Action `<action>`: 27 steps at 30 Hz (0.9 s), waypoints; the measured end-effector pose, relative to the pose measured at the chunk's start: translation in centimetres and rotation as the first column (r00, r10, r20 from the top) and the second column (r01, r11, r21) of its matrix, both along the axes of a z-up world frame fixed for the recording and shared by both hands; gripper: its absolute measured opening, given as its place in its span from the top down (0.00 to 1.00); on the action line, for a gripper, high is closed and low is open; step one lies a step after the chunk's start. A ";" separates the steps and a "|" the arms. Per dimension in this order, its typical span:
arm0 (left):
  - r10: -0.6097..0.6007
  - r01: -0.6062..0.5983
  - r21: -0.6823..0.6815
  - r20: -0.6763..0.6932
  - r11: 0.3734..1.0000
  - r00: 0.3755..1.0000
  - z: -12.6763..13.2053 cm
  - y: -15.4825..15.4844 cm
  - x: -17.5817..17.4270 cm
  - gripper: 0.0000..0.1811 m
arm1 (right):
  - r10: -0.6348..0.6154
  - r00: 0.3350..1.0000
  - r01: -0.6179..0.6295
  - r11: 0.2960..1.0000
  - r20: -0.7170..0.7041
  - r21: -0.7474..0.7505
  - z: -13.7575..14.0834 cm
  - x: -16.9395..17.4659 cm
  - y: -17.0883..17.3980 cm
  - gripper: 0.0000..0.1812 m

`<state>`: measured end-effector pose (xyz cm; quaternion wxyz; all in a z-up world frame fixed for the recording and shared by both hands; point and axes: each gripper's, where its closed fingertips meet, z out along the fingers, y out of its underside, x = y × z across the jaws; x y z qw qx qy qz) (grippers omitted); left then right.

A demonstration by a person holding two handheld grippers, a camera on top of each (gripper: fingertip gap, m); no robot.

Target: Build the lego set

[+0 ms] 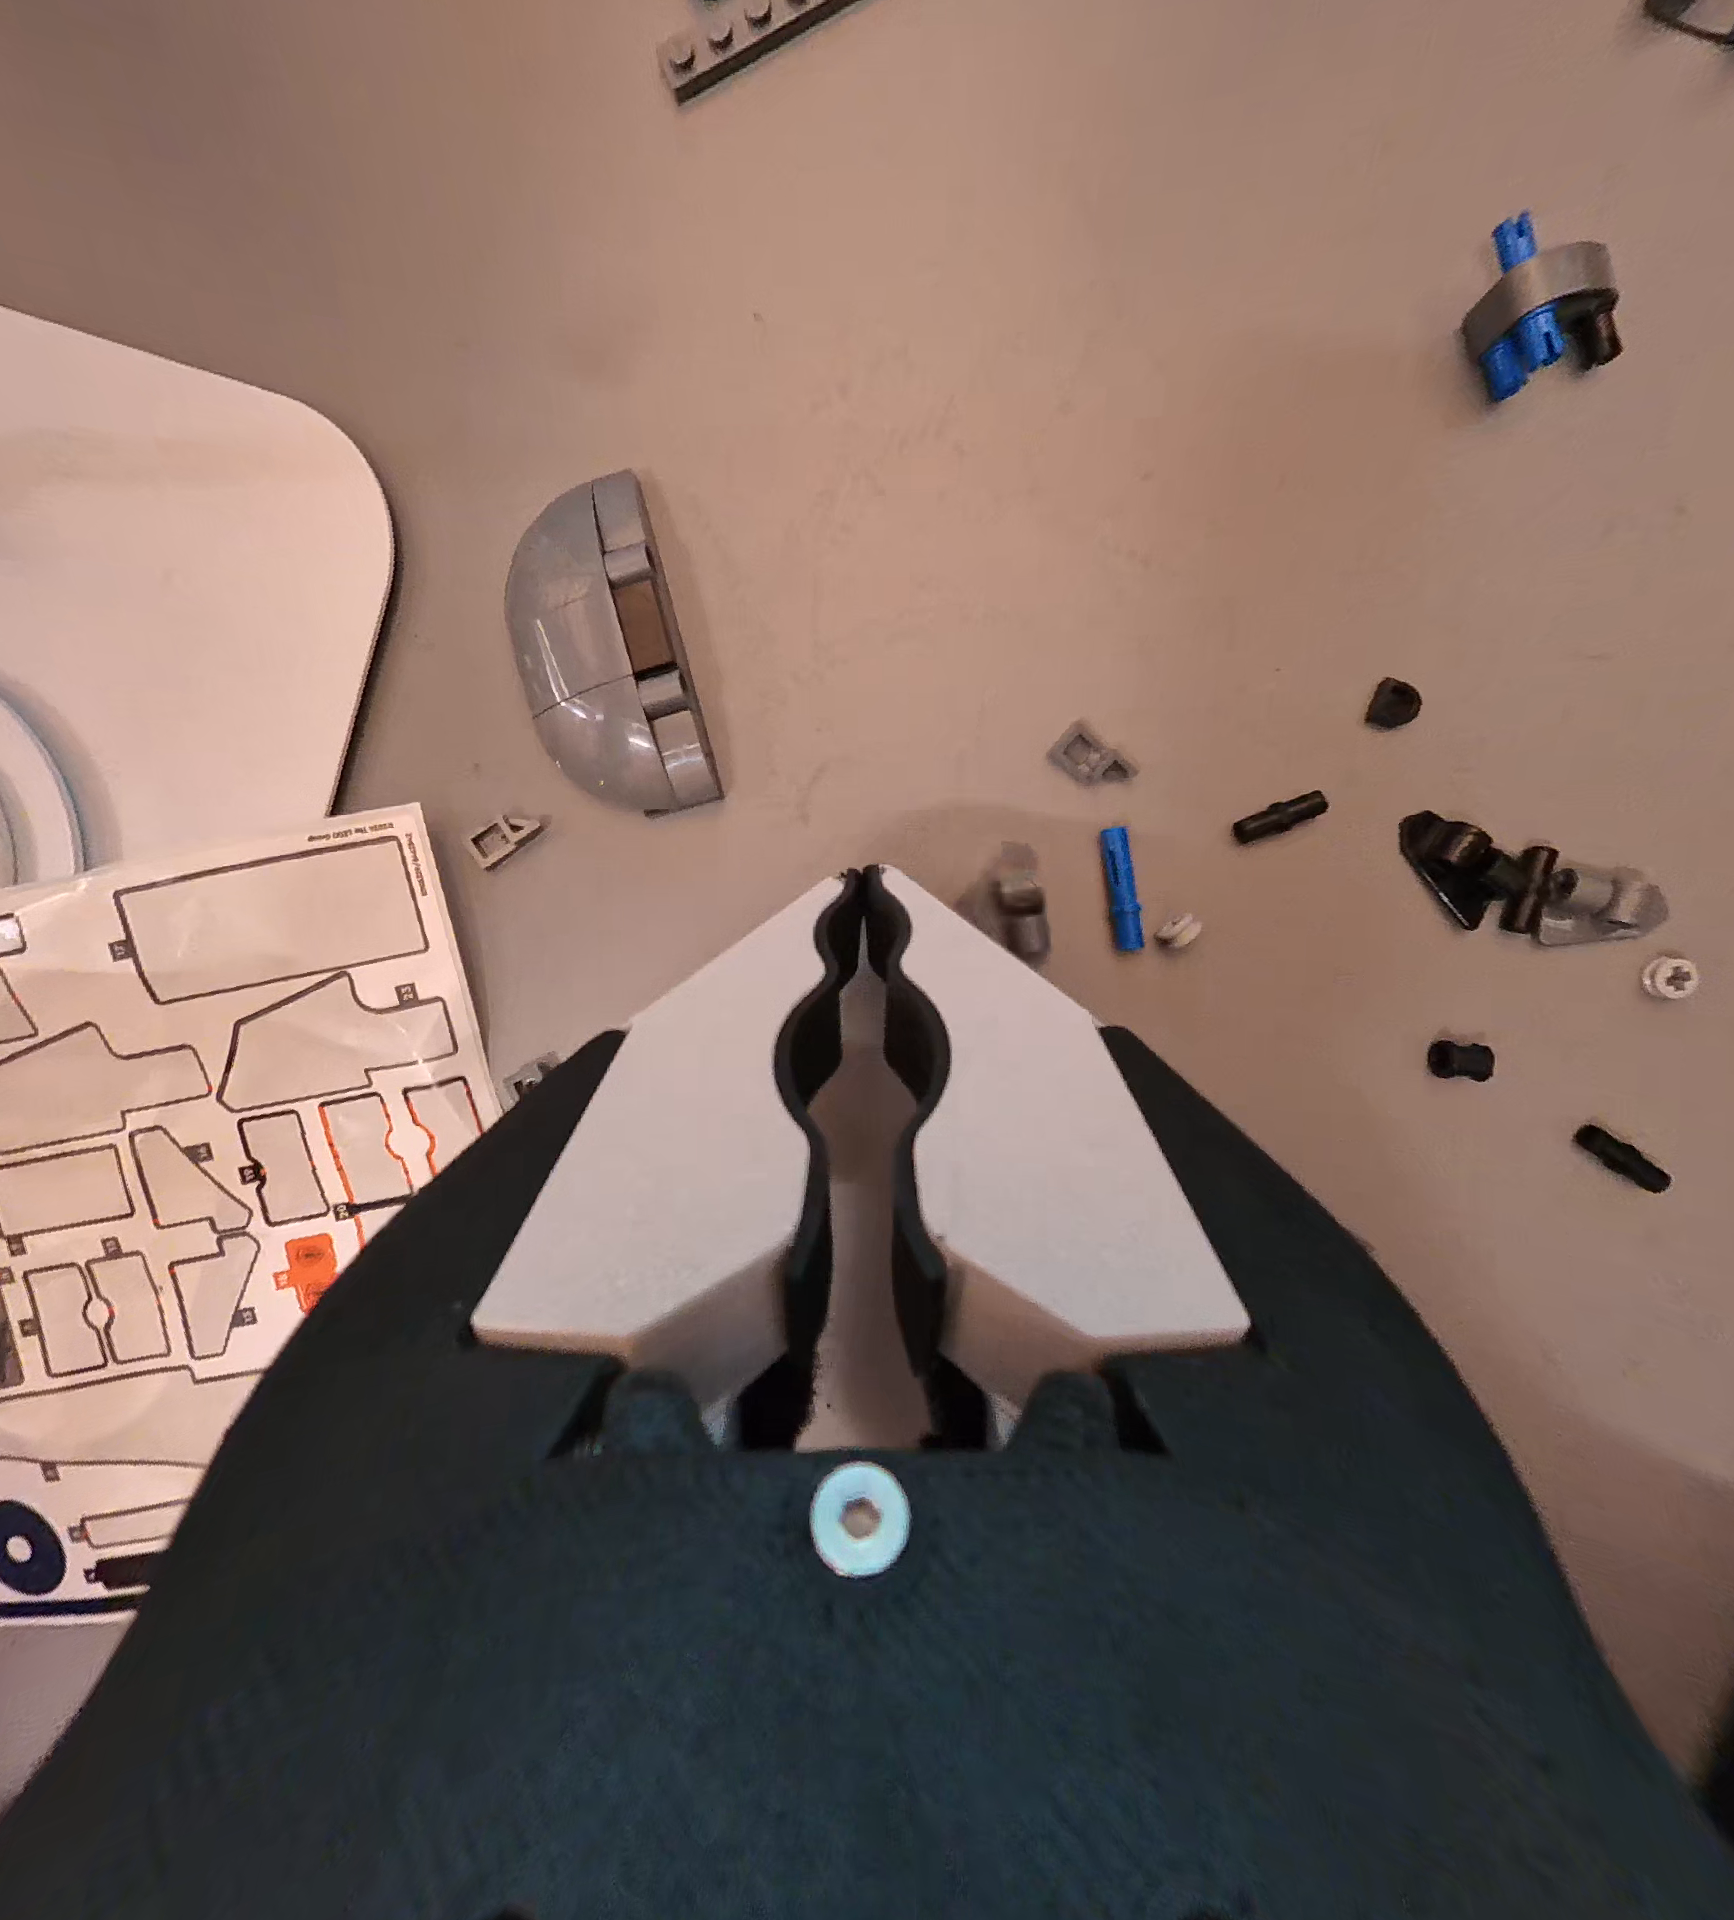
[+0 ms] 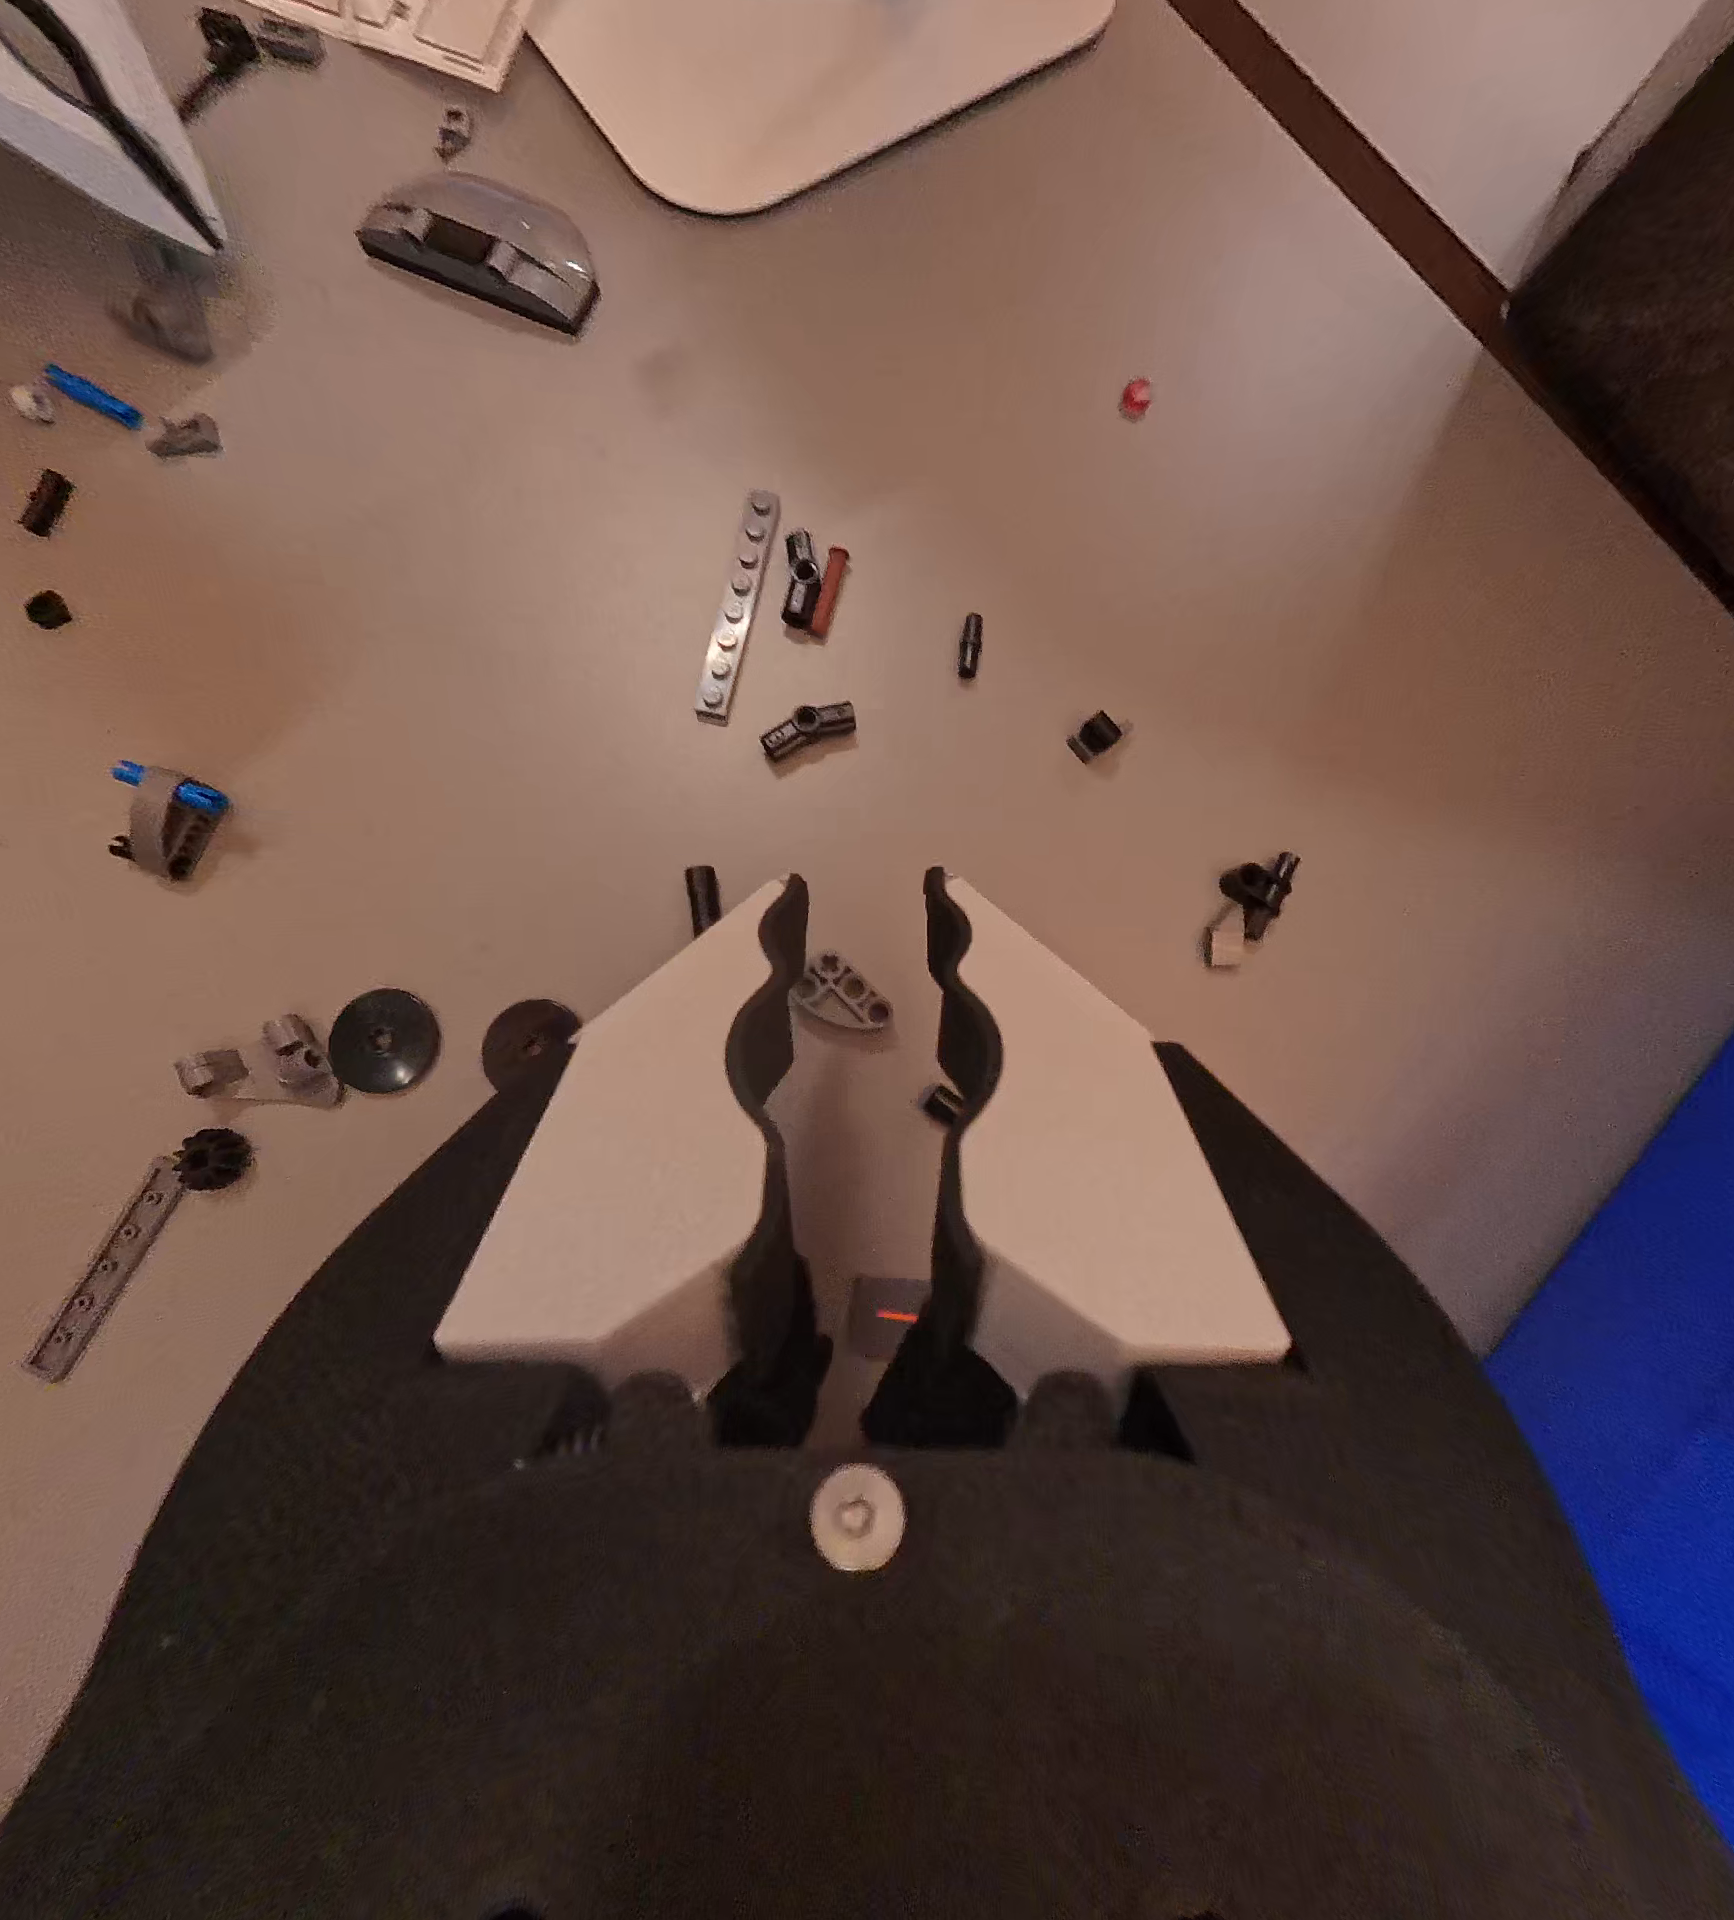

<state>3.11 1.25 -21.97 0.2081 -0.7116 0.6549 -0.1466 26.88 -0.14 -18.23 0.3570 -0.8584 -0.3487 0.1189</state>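
Observation:
My left gripper [image 1: 863, 883] is shut, its pads meeting at the tips above the tan table, and I see nothing between them. A small grey piece [image 1: 1019, 904] and a blue pin [image 1: 1117, 888] lie just to its right. A grey curved assembly [image 1: 603, 644] lies ahead to the left; it also shows in the right wrist view [image 2: 478, 244]. My right gripper [image 2: 865, 883] is open and holds nothing. A small grey holed piece [image 2: 842, 992] lies on the table between its fingers, apart from the pads. A long grey studded plate [image 2: 738, 608] lies ahead of it.
A sticker sheet [image 1: 167, 1143] and a white board [image 1: 115, 520] lie at the left. Loose black pins and connectors are scattered about, along with a grey-and-blue assembly [image 2: 167, 821], two black discs [image 2: 385, 1039] and a grey beam with a gear [image 2: 115, 1257]. The table edge and a blue surface [image 2: 1673, 1351] are at the right. Some 25 centimetres of space lies between my two pairs of fingers. Measured from the fingertips, the blue pin [image 1: 1117, 888] is 4 centimetres or so from the left gripper and 25 centimetres from the right. It turns up in the right wrist view [image 2: 92, 385] as well.

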 end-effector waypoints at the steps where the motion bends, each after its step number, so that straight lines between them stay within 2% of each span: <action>1: -0.005 0.005 -0.006 0.002 1.000 1.000 -0.1 -0.1 0.1 1.00 | 0.011 1.000 -0.011 1.000 -0.001 0.007 0.1 -0.3 -0.1 0.88; 6: -0.022 0.023 -0.024 0.017 0.999 1.000 0.3 -0.7 0.1 1.00 | 0.047 0.999 -0.047 0.999 0.016 0.015 0.0 -1.1 -0.3 0.89; 11: -0.028 0.031 -0.060 0.044 0.998 0.999 1.5 -1.4 -0.7 0.87 | 0.055 0.998 -0.055 0.998 0.015 0.011 -0.1 -1.3 -0.4 0.89; 14: -0.047 0.046 -0.074 0.000 0.996 0.999 0.8 -2.0 -1.0 0.82 | 0.057 0.998 -0.057 0.998 0.017 0.006 -0.2 -1.3 -0.5 0.89; 16: -0.059 0.056 -0.075 -0.040 0.996 0.997 0.0 -2.1 -1.0 0.82 | 0.060 0.998 -0.060 0.998 0.019 0.004 -0.3 -1.4 -0.5 0.89; 19: -0.075 0.071 -0.077 -0.058 0.994 0.996 -0.7 -2.3 -0.7 0.88 | 0.063 0.998 -0.063 0.998 0.019 0.003 -0.3 -1.4 -0.5 0.89; 27: -0.077 0.076 -0.061 -0.006 0.995 0.997 0.0 -2.1 0.1 0.88 | 0.081 0.997 -0.081 0.997 0.011 0.018 0.1 -1.9 -0.7 0.89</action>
